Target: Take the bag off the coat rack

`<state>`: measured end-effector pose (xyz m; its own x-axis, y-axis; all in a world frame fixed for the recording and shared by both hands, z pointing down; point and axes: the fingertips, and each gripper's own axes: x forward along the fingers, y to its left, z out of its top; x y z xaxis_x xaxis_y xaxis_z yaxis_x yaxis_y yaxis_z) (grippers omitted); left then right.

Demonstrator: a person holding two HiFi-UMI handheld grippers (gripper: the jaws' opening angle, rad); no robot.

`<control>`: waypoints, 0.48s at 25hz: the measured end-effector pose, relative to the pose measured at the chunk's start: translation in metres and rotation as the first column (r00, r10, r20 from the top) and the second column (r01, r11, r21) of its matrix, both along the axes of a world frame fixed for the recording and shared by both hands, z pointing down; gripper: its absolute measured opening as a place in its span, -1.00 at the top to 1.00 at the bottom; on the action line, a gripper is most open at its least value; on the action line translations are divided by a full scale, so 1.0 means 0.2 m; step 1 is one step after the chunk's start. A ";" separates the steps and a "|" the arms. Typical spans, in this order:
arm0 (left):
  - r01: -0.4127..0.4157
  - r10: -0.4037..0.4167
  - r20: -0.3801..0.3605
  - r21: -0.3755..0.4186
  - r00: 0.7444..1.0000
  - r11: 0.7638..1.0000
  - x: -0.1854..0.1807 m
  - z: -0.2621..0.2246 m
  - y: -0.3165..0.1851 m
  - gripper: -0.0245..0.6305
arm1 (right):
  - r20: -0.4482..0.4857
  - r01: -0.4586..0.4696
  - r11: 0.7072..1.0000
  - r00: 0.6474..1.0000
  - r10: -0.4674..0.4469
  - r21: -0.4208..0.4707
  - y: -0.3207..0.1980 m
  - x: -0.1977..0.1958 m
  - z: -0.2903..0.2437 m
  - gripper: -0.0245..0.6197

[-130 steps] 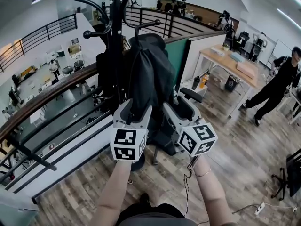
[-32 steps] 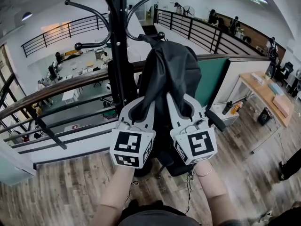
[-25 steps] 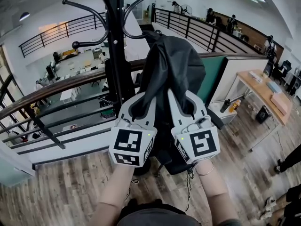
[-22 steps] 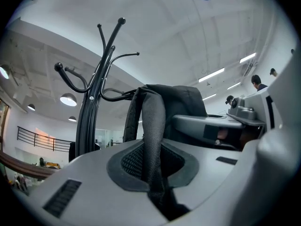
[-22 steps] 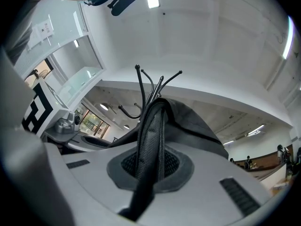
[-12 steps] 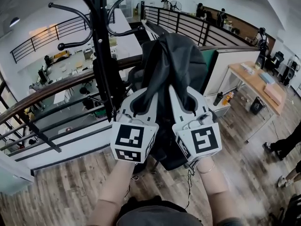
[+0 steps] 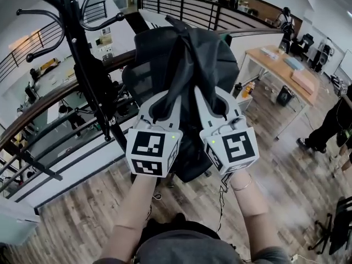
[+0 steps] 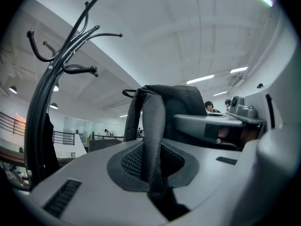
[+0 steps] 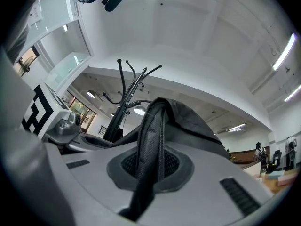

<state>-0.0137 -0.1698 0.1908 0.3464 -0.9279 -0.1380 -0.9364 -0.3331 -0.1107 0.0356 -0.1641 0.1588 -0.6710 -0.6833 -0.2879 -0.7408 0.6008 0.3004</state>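
Centre frame in the head view, the black bag is clear of the coat rack. The rack stands at the left of the picture, with open space between its pole and the bag.

I have both claws raised side by side at mid-frame, marker cubes toward me, and the bag fills the picture just above them. The left claw is clamped on a dark webbing strap. In the left gripper view that strap runs up out of the pinched pads to the bag's body, and the rack's curved hooks show well apart at upper left.

The right claw has its jaws drawn tight together on a second strap. In the right gripper view this strap rises between the ribbed pads and loops over into the grey-black fabric of the bag. The rack shows beyond it, left of centre, not touching it.

Neither strap hangs on a hook in any view, so the bag's weight is on the two claws alone.

Behind the bag a dark railing crosses the left half of the head view. A wooden worktop sits at upper right, and a person in dark clothes stands at the right edge on the plank floor.
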 end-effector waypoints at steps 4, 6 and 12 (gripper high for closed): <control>-0.040 0.039 -0.010 -0.029 0.999 0.999 0.13 0.07 -0.06 0.75 | -0.006 -0.050 0.998 0.999 0.050 -0.036 -0.06 0.13 0.07 0.90; -0.059 0.058 -0.012 -0.046 0.998 0.997 0.20 0.11 -0.09 0.75 | -0.006 -0.073 0.995 0.997 0.073 -0.061 -0.08 0.20 0.10 0.90; -0.093 0.092 -0.016 -0.110 0.996 0.990 0.34 0.22 -0.18 0.75 | -0.001 -0.120 0.984 0.993 0.121 -0.129 -0.17 0.35 0.21 0.90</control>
<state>0.0550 -0.2062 0.2341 0.4306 -0.9016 -0.0402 -0.9018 -0.4281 -0.0583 0.1062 -0.1990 0.2005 -0.5800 -0.7905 -0.1968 -0.8118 0.5405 0.2211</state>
